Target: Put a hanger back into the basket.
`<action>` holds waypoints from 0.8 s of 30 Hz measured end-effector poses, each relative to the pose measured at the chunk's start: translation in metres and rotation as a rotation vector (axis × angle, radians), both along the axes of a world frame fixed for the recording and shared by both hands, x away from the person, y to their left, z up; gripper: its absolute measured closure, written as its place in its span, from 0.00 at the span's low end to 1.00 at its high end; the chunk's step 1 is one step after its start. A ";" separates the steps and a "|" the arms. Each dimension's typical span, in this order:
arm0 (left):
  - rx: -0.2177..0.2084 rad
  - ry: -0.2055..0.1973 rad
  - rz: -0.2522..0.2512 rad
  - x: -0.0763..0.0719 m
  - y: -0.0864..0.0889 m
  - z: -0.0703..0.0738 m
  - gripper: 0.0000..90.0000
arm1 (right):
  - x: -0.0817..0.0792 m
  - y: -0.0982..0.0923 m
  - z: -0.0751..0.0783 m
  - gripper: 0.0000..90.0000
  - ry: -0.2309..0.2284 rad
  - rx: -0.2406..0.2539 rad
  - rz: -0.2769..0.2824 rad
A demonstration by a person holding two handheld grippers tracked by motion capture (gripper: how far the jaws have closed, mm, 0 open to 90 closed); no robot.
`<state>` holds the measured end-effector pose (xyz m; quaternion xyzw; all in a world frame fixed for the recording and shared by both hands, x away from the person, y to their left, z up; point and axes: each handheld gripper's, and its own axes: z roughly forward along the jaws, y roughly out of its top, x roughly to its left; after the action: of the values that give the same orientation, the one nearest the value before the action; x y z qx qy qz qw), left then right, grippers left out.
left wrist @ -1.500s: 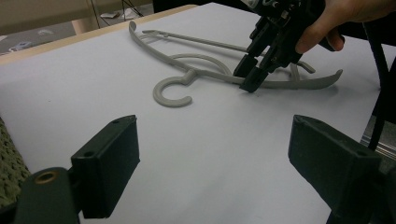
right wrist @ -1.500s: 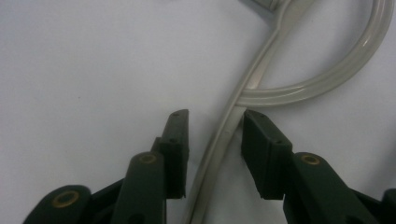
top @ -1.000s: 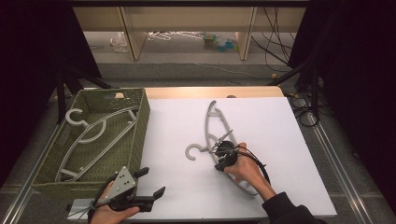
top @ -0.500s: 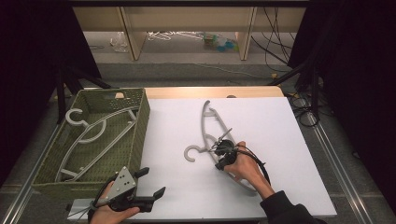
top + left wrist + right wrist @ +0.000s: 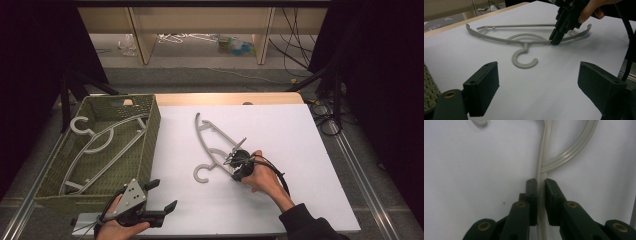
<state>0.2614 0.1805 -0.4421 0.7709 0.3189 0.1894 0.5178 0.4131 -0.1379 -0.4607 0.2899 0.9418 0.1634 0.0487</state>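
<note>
Grey plastic hanger (image 5: 212, 145) lies flat mid-frame on the white counter (image 5: 300, 150), hook toward the lower left. Right gripper (image 5: 541, 185) has just been closing & now pinches the hanger's thin arm. Left gripper (image 5: 537, 82) sits low in frame, jaws wide apart, holding nothing. Hanger looks light, stiff, prob. slippery; a grip nearer the hook should swing less. Basket (image 5: 150, 120) w/ another hanger (image 5: 95, 145) at left.

No legible text, labels, brands, numbers or signs anywhere in these views.
</note>
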 end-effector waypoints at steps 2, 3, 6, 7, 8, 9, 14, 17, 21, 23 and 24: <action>0.006 -0.005 0.000 0.000 -0.001 0.000 0.19 | -0.001 0.000 0.001 0.91 -0.005 -0.018 0.027; 0.015 -0.009 -0.004 -0.001 -0.001 0.000 0.20 | -0.002 -0.001 0.002 0.91 -0.009 -0.026 0.041; 0.023 -0.013 -0.017 -0.001 -0.003 -0.001 0.20 | -0.005 -0.005 0.004 0.91 -0.010 -0.031 0.058; 0.037 -0.013 -0.015 -0.002 -0.004 0.000 0.21 | -0.006 -0.007 0.006 0.91 -0.011 -0.026 0.068; 0.037 -0.013 -0.020 -0.002 -0.005 -0.001 0.21 | -0.007 -0.009 0.008 0.91 -0.014 -0.005 0.084; 0.045 -0.017 -0.025 -0.003 -0.005 -0.001 0.22 | -0.009 -0.010 0.010 0.91 -0.014 0.006 0.099; 0.095 -0.062 -0.041 -0.002 -0.010 -0.001 0.24 | -0.021 -0.015 0.019 0.91 -0.007 0.045 0.149; 0.108 -0.065 -0.037 0.000 -0.012 0.000 0.25 | -0.030 -0.017 0.024 0.91 0.008 0.062 0.178; 0.123 -0.064 -0.025 0.004 -0.016 0.000 0.26 | -0.038 -0.019 0.029 0.92 0.014 0.080 0.217; 0.133 -0.079 -0.021 0.005 -0.018 0.001 0.27 | -0.042 -0.020 0.031 0.92 0.017 0.092 0.241; 0.135 -0.087 -0.024 0.007 -0.018 0.001 0.27 | -0.043 -0.020 0.032 0.91 0.022 0.096 0.248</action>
<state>0.2681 0.1621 -0.4410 0.7990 0.2731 0.2375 0.4802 0.3699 -0.1577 -0.4283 0.1750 0.9619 0.2098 0.0037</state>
